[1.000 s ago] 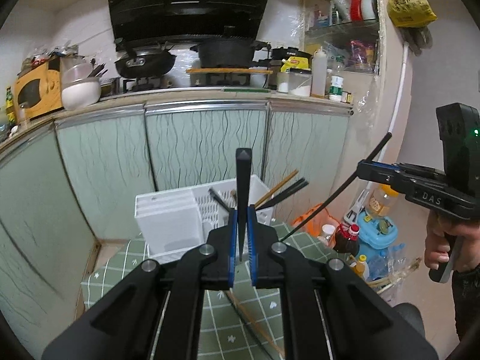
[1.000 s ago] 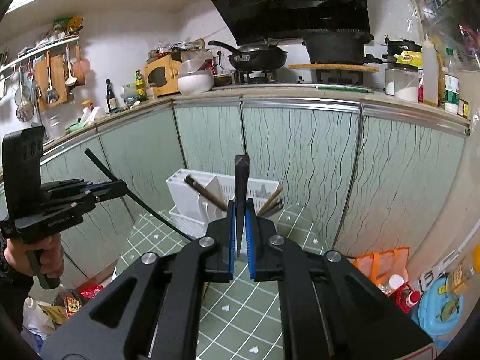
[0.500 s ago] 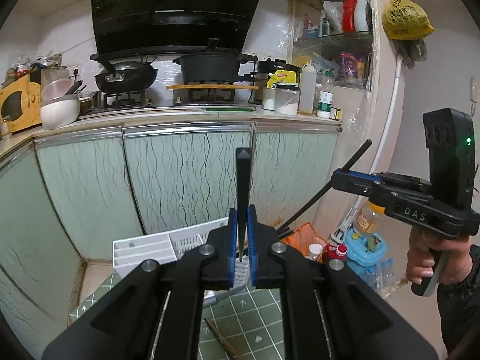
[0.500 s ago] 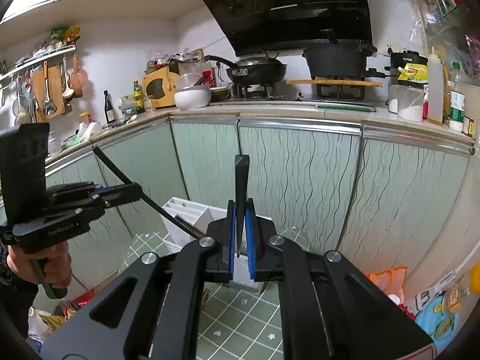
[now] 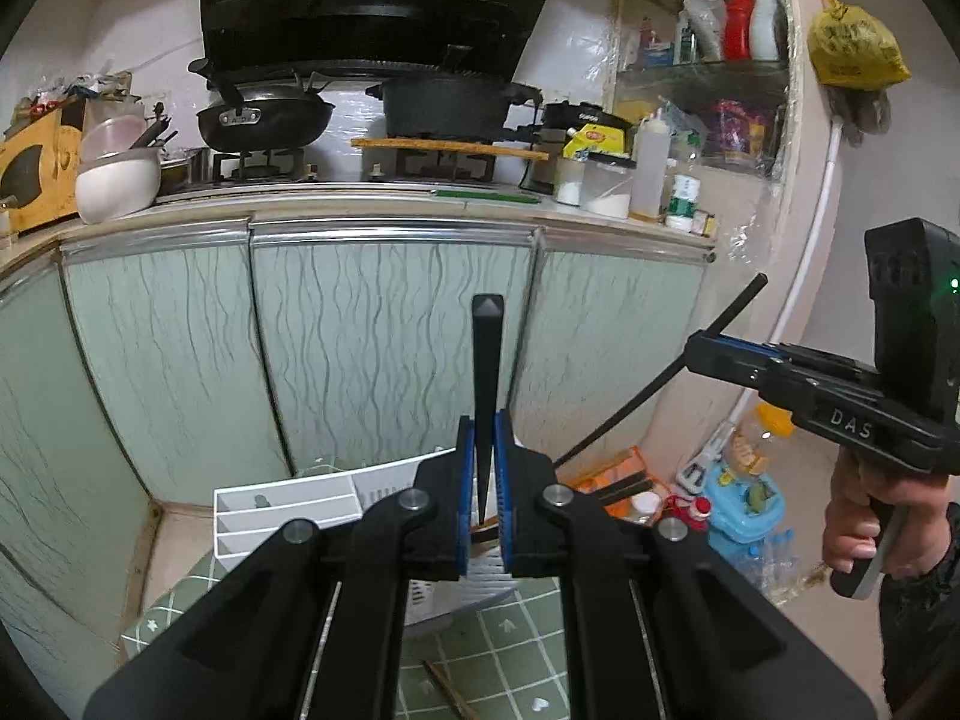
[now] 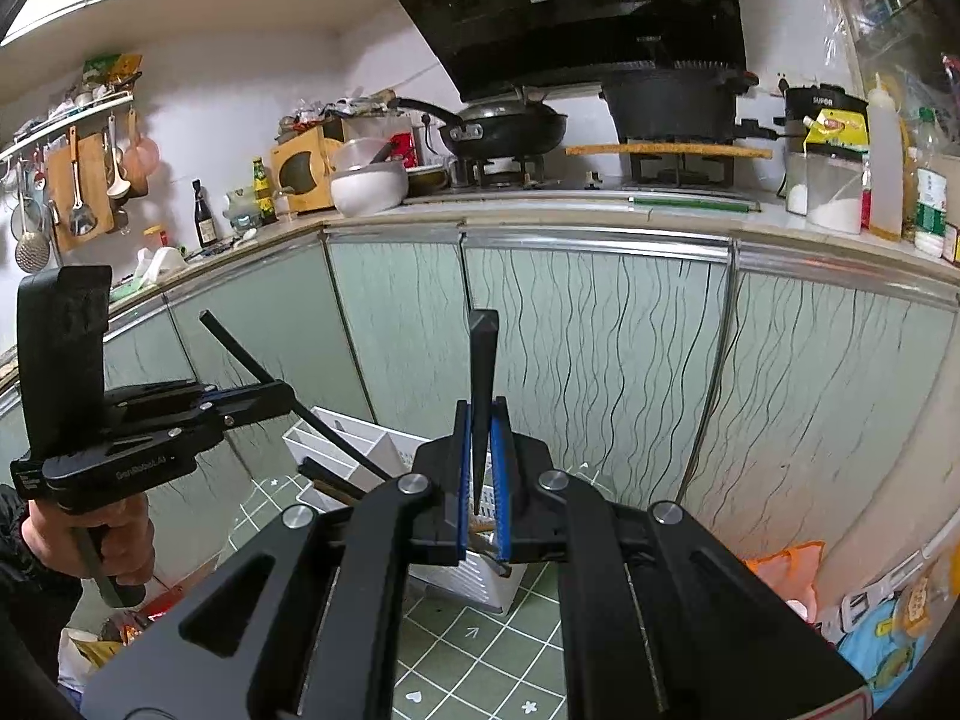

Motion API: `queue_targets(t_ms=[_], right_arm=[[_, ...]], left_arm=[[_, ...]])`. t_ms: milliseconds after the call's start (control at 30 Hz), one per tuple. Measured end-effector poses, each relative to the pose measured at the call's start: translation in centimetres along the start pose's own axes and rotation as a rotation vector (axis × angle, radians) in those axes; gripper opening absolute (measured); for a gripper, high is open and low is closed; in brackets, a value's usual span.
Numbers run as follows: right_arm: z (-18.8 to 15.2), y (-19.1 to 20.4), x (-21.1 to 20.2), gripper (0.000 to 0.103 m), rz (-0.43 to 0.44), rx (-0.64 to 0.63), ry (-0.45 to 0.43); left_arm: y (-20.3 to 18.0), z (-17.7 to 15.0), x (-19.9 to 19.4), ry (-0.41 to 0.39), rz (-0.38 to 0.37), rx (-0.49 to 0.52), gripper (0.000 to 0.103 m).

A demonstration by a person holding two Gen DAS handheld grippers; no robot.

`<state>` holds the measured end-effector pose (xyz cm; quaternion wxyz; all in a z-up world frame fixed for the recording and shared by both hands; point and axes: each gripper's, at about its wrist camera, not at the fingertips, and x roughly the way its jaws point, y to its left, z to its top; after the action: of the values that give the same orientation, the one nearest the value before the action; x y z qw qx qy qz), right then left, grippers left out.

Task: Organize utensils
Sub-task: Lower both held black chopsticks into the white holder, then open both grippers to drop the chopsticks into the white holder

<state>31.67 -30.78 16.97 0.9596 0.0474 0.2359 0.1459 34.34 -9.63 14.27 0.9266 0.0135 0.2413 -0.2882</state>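
Each claw is pressed together on one black chopstick. In the left wrist view, the left claw (image 5: 483,480) is seen with its blue pads clamped on a black chopstick (image 5: 487,372), which stands nearly upright between them, its square butt end raised in front of the green cabinet doors (image 5: 384,348). At the right of the same view, the right claw (image 5: 699,348) is held level by a hand (image 5: 864,528); its black chopstick (image 5: 660,384) is pinched near the upper end and slopes down to the left.

In the right wrist view, the right claw (image 6: 483,480) is shown clamped on its chopstick (image 6: 482,384), again nearly upright. The left claw (image 6: 282,399) is visible at the left, gripped by the other hand (image 6: 114,546), with its chopstick (image 6: 264,372) sloping down to the right.

The white utensil basket (image 5: 288,504) is located below and beyond the claws, on a worktop covered by a green checked cloth (image 5: 522,648). It is partly hidden by the claw bodies. Dark and wooden chopsticks (image 6: 327,480) are seen protruding from the basket (image 6: 384,450) at its left side in the right wrist view. One more chopstick (image 5: 447,690) lies loose on the cloth, near the lower edge of the left wrist view.

On the far kitchen counter, a wok (image 5: 264,114) and a black pot (image 5: 450,105) are placed on the hob under the black hood.
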Motion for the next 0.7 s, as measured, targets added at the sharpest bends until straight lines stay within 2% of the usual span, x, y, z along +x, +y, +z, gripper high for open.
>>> queue_targets(t_ms=[367, 400, 433, 467, 500, 533, 567, 667, 700], right_arm=[[-2.2, -1.3, 4.6, 0.007, 0.013, 0.011, 0.058], [-2.4, -1.4, 5.0, 0.017, -0.001, 0.008, 0.056], [-2.5, -1.5, 5.2, 0.032, -0.010, 0.007, 0.056], [-2.7, -1.7, 5.4, 0.069, -0.023, 0.010, 0.057], [-2.8, -1.9, 5.3, 0.082, -0.037, 0.014, 0.048], [-3.0, -2.1, 5.0, 0.082, -0.053, 0.018, 0.028], [-3.1, -2.3, 4.8, 0.082, -0.052, 0.021, 0.027], [-3.4, -2.6, 4.4, 0.094, -0.087, 0.020, 0.033], [-3.5, -2.5, 4.1, 0.094, -0.089, 0.017, 0.028]], left_arm=[[1.3, -1.2, 3.9, 0.027, -0.015, 0.023, 0.008], [1.3, -1.3, 4.1, 0.027, -0.001, 0.027, 0.012], [1.3, -1.4, 4.2, 0.024, 0.019, 0.034, 0.035], [1.3, -1.5, 4.1, 0.015, 0.034, 0.039, 0.053], [1.3, -1.6, 3.9, 0.000, 0.040, 0.043, 0.083], [1.3, -1.7, 3.6, -0.020, 0.051, 0.048, 0.092], [1.3, -1.8, 3.2, -0.039, 0.065, 0.050, 0.092], [1.7, -1.8, 2.8, -0.026, 0.097, 0.028, 0.097], [1.7, -1.8, 2.6, -0.027, 0.098, 0.026, 0.097]])
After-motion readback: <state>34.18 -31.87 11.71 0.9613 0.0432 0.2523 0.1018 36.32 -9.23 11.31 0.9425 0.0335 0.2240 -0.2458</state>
